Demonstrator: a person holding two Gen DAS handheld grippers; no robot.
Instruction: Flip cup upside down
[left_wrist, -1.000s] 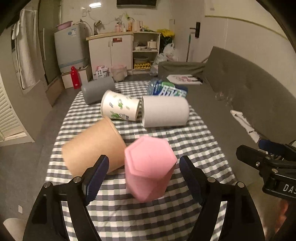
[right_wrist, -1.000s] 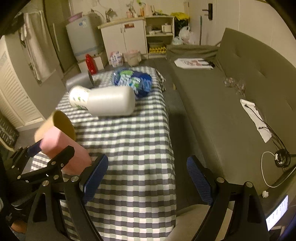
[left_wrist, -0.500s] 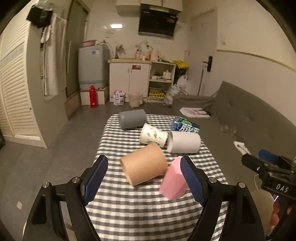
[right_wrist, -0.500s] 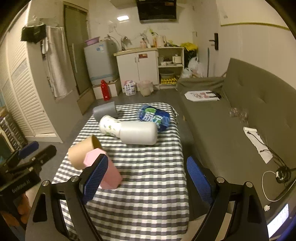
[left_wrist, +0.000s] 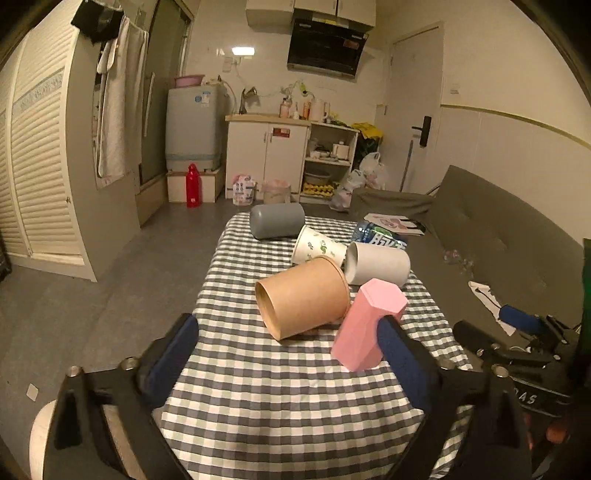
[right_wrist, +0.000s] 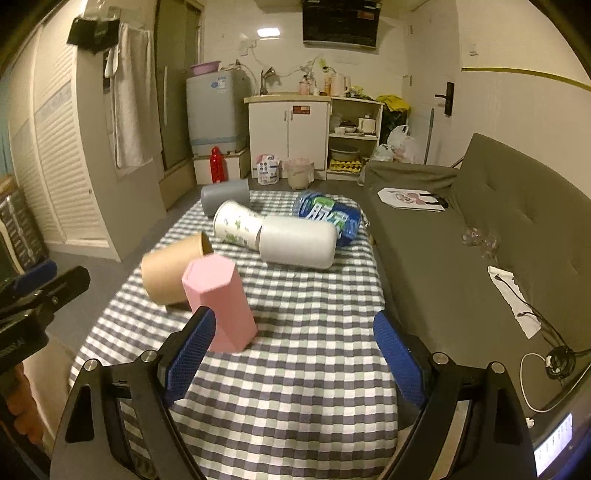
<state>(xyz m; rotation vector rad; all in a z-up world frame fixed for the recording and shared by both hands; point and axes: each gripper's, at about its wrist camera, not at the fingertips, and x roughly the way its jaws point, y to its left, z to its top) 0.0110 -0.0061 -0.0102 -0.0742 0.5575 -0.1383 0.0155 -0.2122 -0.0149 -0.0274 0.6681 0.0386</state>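
Observation:
A pink hexagonal cup (left_wrist: 365, 326) stands upside down on the checked tablecloth (left_wrist: 280, 398), closed base up; it also shows in the right wrist view (right_wrist: 218, 304). My left gripper (left_wrist: 291, 365) is open and empty, drawn back near the table's front edge with the pink cup ahead of its right finger. My right gripper (right_wrist: 291, 354) is open and empty, with the pink cup just beyond its left finger. The right gripper's body shows at the right of the left wrist view (left_wrist: 517, 354).
A brown paper cup (left_wrist: 303, 297) lies on its side touching the pink cup. Behind lie a white cup (left_wrist: 378, 262), a printed paper cup (left_wrist: 317, 247), a grey cup (left_wrist: 277, 220) and a blue packet (right_wrist: 328, 216). A grey sofa (right_wrist: 498, 236) runs along the right.
My left gripper has pulled back and up from around the pink cup, which stays standing inverted on the cloth. My right gripper has also drawn back and risen.

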